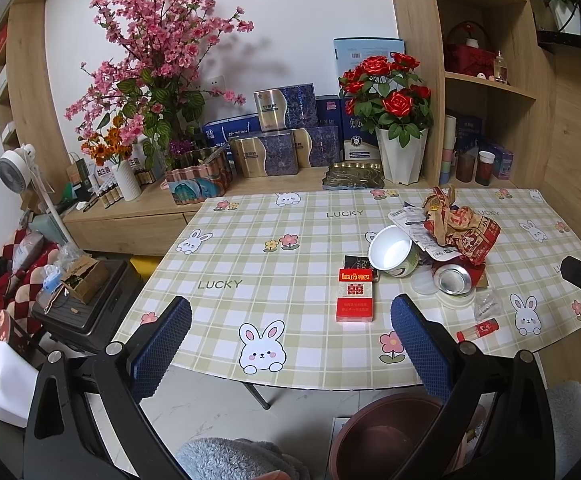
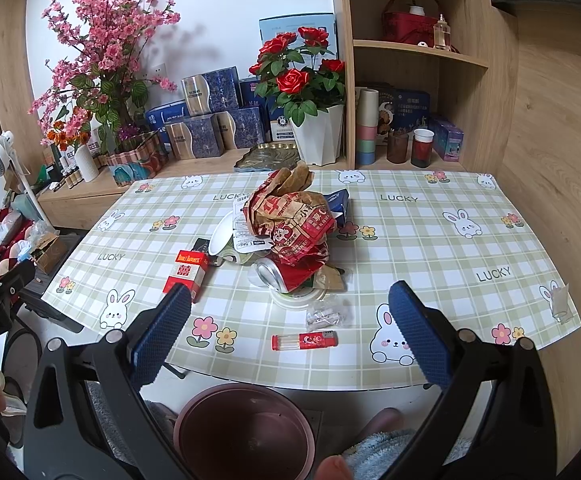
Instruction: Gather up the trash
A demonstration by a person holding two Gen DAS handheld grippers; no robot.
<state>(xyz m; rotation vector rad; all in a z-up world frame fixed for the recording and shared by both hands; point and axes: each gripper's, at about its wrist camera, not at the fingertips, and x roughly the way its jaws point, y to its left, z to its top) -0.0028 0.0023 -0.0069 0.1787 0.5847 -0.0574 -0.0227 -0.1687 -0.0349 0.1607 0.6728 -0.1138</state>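
Both claws hang above the near edge of the surface [image 2: 430, 240], which is covered with a green checked cloth printed with rabbits, flowers and the word LUCKY. The left claw [image 1: 290, 344] is released, its blue padded fingers [image 1: 162, 344] wide apart and grasping nothing; the right claw [image 2: 290, 334] is released in the same way and is also empty. The trash lies in a heap near the middle of the surface: a crumpled red and brown paper food wrapper [image 2: 294, 220] sits on top, and under its near side lies a silver and red drink can [image 2: 280, 274] on its side, with its top end turned toward the cameras. A white paper cup [image 1: 394, 252] lies tipped over just left of the can, its mouth facing the left claw. A red cigarette box with gold lettering [image 1: 354, 296] lies flat near the cup, on the left of the heap, and a dark flat packet [image 1: 356, 266] shows partly behind it. Closer to the edge lies a small clear plastic wrapper [image 2: 328, 316], perhaps holding something small, though the view is too poor to be sure, and just before it a red lighter [image 2: 304, 341] lies on its side. On the floor under the near edge stands a round dark brown plastic bin [image 2: 244, 432], its mouth open upward, between the two claws.
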